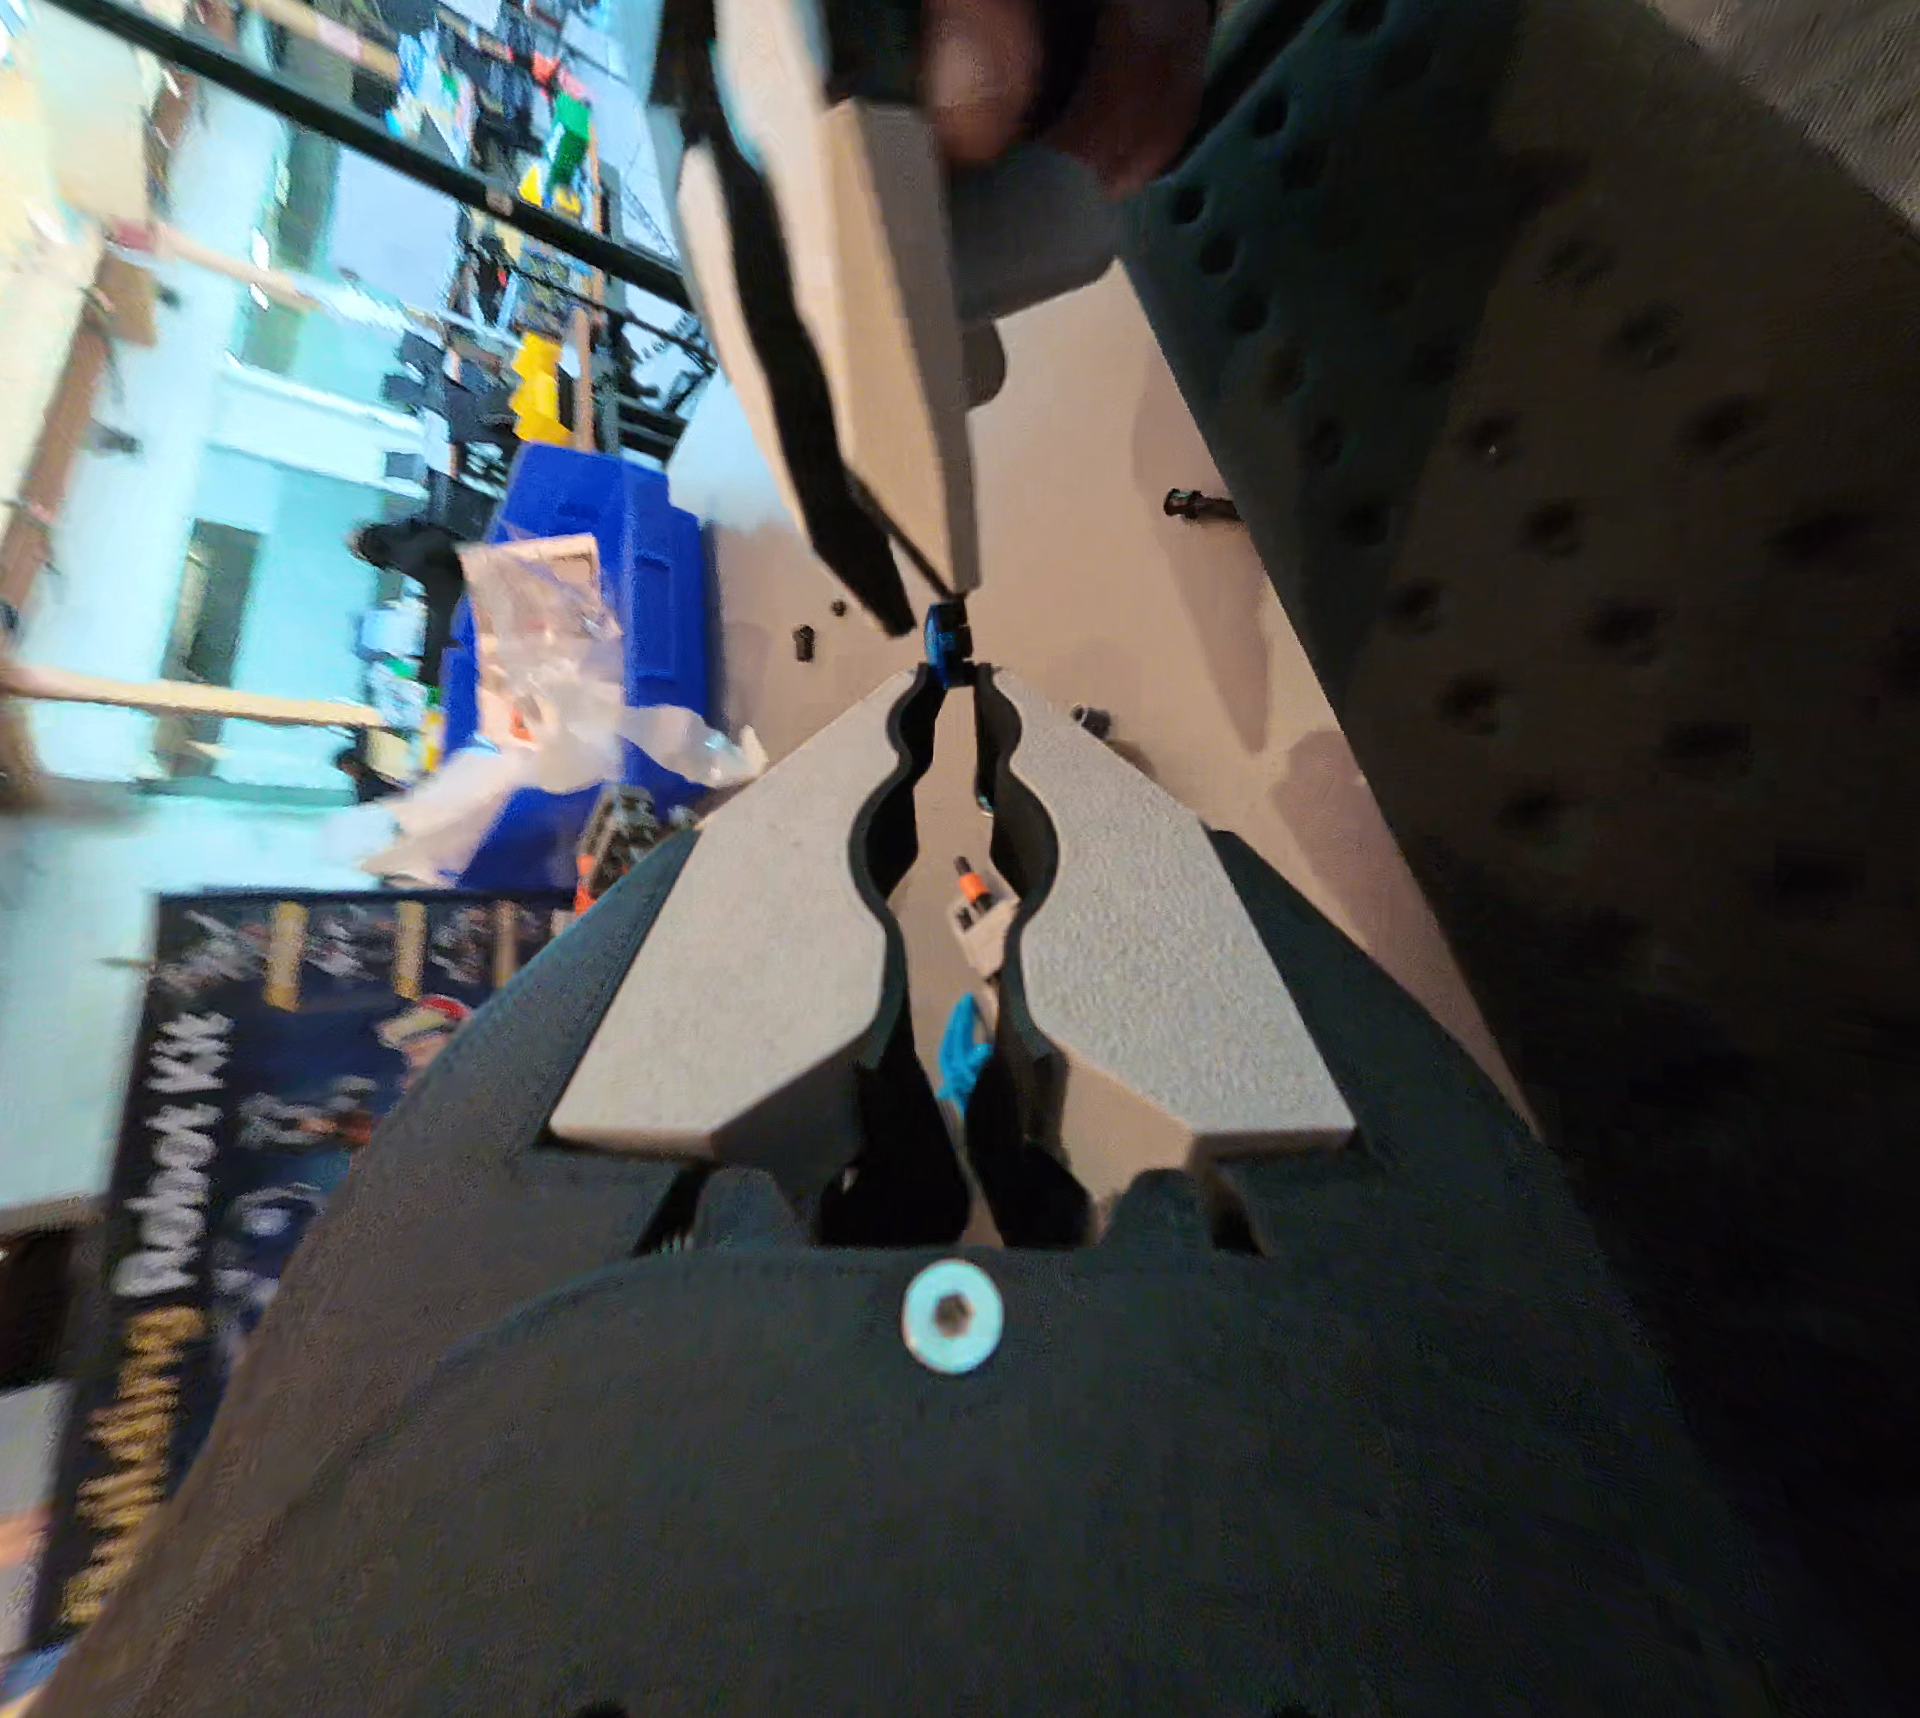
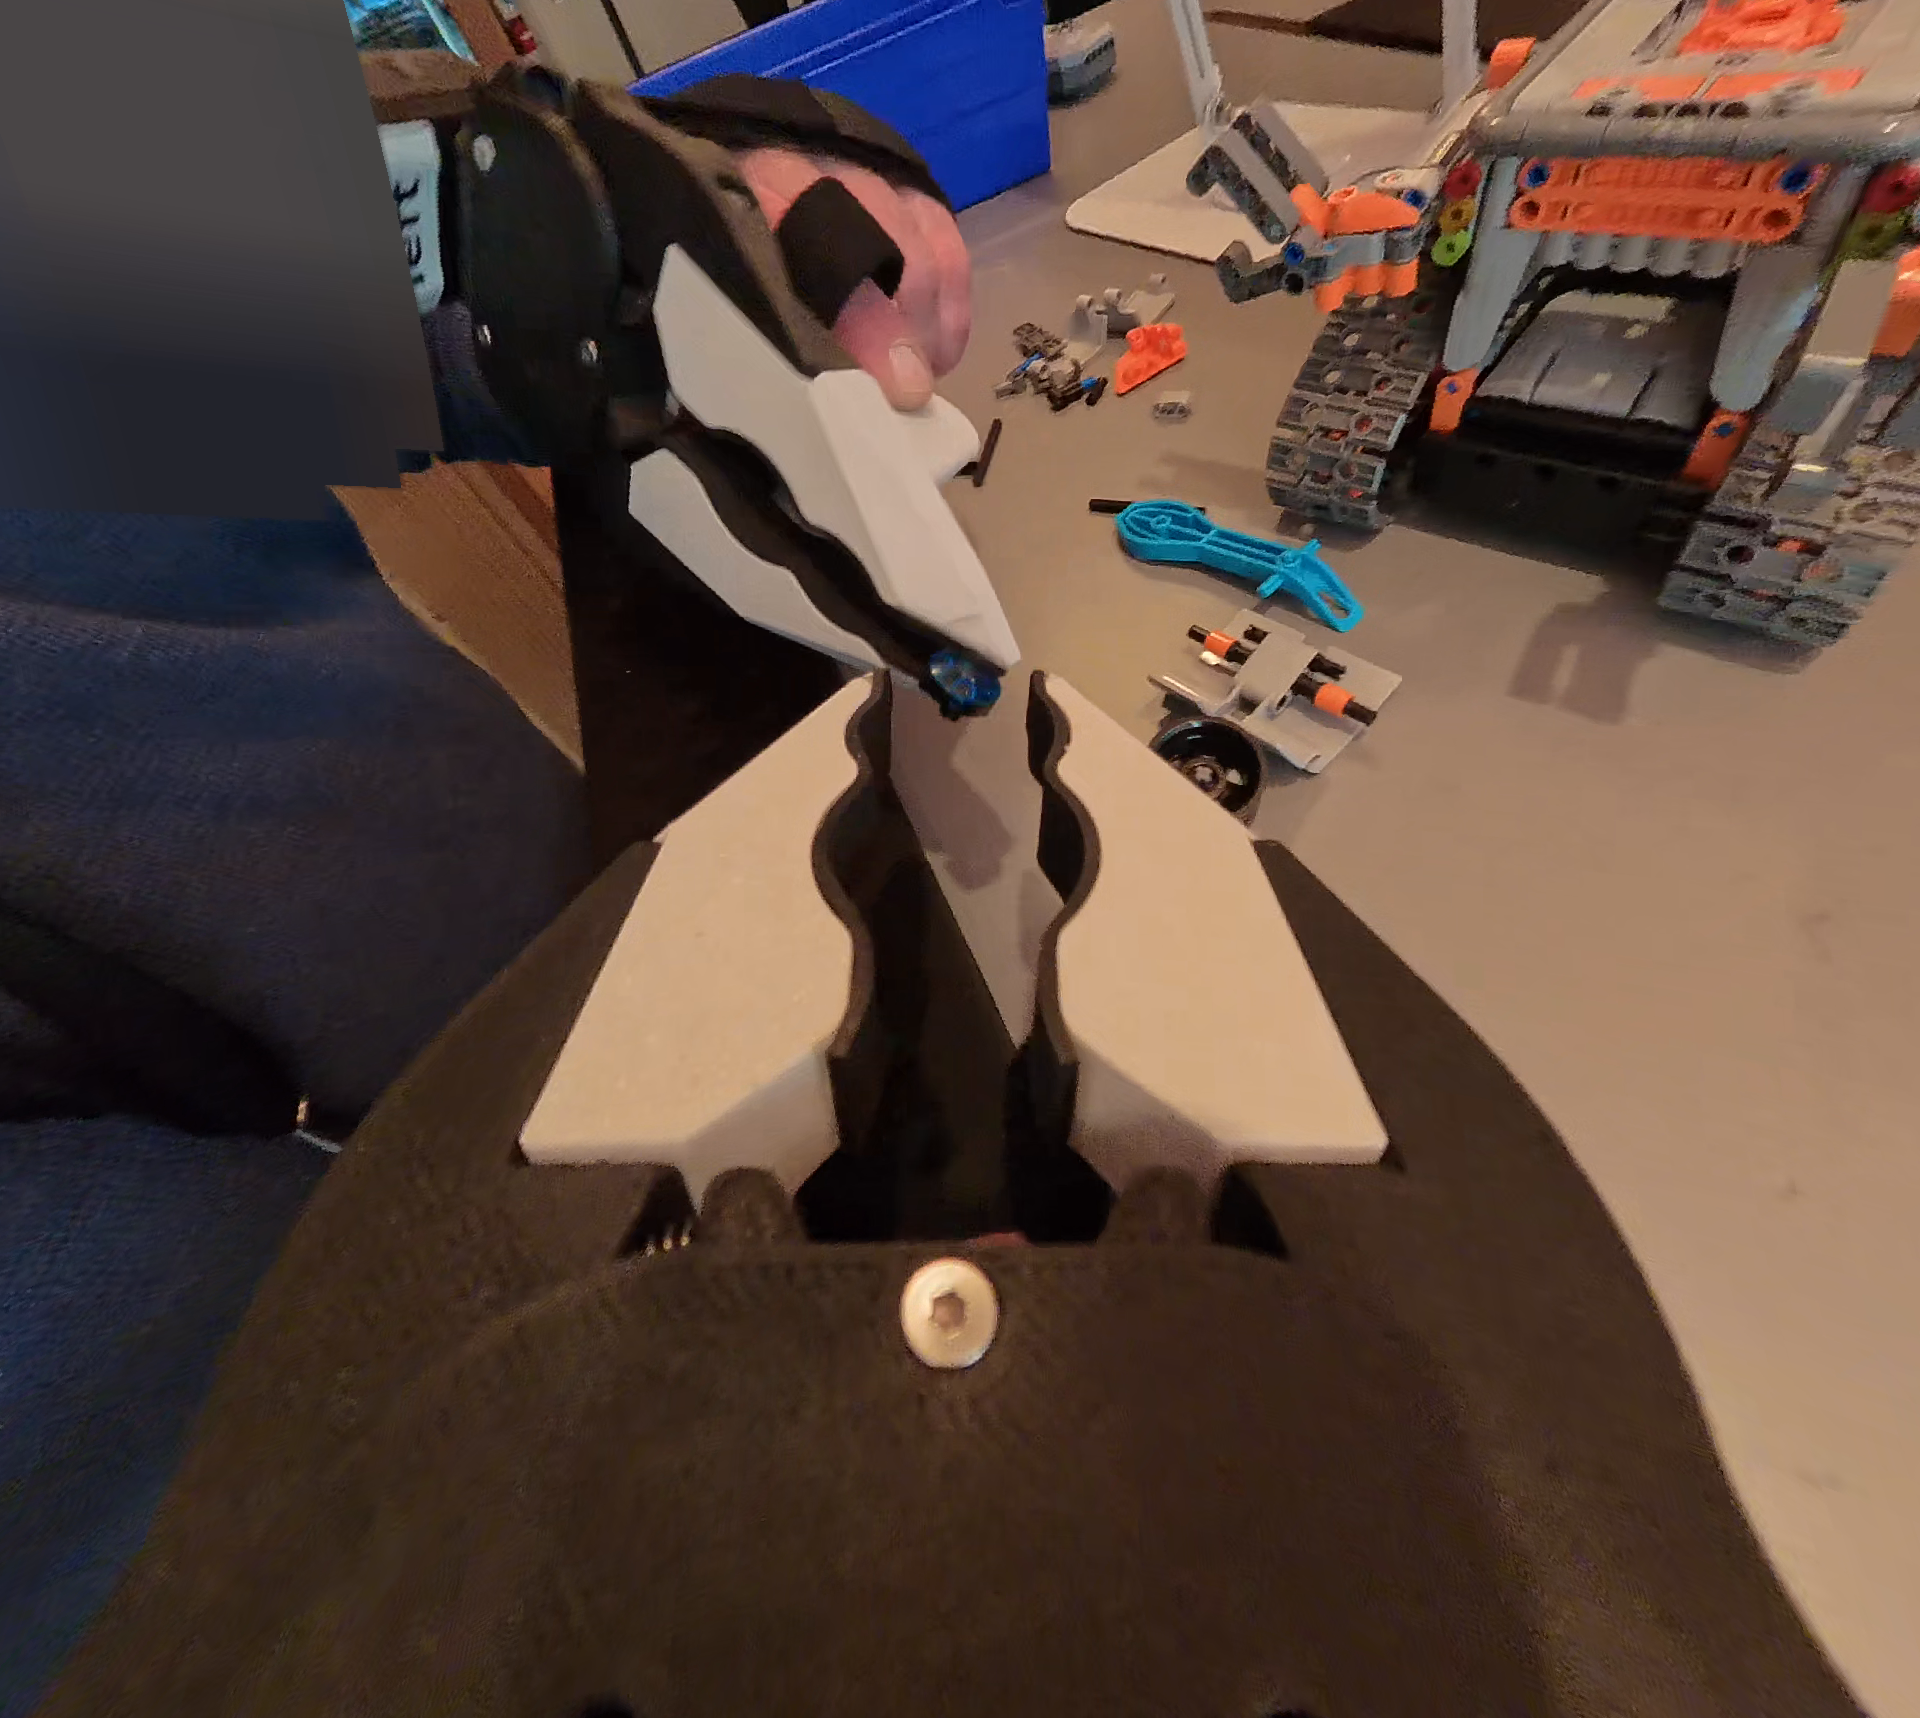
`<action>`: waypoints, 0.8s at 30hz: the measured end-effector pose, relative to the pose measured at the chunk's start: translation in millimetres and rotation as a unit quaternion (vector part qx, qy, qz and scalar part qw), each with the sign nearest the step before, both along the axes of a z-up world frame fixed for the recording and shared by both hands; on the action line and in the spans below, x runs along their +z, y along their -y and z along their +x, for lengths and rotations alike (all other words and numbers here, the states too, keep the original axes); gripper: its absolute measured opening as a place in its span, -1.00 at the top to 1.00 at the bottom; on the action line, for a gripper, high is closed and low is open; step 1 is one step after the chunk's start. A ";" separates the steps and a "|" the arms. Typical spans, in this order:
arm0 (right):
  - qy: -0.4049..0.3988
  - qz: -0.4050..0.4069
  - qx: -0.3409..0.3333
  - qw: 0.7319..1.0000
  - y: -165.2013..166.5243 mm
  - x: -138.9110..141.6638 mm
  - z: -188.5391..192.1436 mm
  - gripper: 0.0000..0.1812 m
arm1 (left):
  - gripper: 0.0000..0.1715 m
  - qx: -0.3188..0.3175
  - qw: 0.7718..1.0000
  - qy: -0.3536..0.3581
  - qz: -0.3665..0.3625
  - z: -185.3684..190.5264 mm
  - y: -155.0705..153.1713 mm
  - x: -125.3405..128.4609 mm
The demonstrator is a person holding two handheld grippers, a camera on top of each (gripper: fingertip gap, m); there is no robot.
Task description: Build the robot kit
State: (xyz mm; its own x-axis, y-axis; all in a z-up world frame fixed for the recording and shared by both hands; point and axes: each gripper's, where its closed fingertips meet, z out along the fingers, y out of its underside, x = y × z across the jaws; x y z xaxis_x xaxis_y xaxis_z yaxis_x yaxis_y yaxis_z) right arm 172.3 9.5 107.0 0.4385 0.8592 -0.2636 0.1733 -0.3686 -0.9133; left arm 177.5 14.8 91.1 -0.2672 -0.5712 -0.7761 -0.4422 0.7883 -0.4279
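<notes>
Small blue piece (image 2: pixel 964 683), pinched at the very tips of the left claw (image 2: pixel 968 669). Held up off the desk (image 2: pixel 1558 889), not resting on it. Long axis hard to judge at this size; seems to run roughly along the left claw's line.

Left claw narrow, clamped on the piece; slants down from the upper left in the right wrist view, gripped by a hand (image 2: pixel 894 286). Same piece (image 1: pixel 945 631) seen at own fingertips in the left wrist view, left claw (image 1: pixel 948 681) nearly closed around it.

Right claw (image 2: pixel 961 679) parted to a middling gap, nothing gripped. Piece sits right at its mouth, between the two tips, a little nearer the left-hand finger. Contact with either pad: cannot tell. Claws meet tip to tip, at an angle.

Beyond, on the desk: turquoise tool (image 2: pixel 1236 556), grey plate with pins (image 2: pixel 1278 681), black wheel (image 2: pixel 1205 769), loose bits. Tracked model vehicle (image 2: pixel 1662 297) far right. Blue bin (image 2: pixel 914 47) behind.
</notes>
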 end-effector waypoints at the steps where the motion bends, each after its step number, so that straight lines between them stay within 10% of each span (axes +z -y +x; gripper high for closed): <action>1: -0.005 -0.010 0.010 1.000 1.0 1.5 -1.7 0.74 | 0.95 -0.010 0.999 -0.006 0.033 0.7 1.1 -0.6; 24: 0.063 -0.051 0.062 0.995 -1.7 -12.1 -7.2 0.77 | 0.95 -0.062 0.979 -0.034 0.193 1.8 -4.5 -2.3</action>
State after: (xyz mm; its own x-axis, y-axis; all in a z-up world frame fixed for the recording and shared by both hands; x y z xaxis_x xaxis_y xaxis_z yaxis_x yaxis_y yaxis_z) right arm 165.2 11.2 94.9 0.3657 0.8801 -0.3028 0.3335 -0.4276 -0.8402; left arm 179.3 19.4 88.8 -0.3739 -0.1984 -0.9060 -0.3505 0.9346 -0.0601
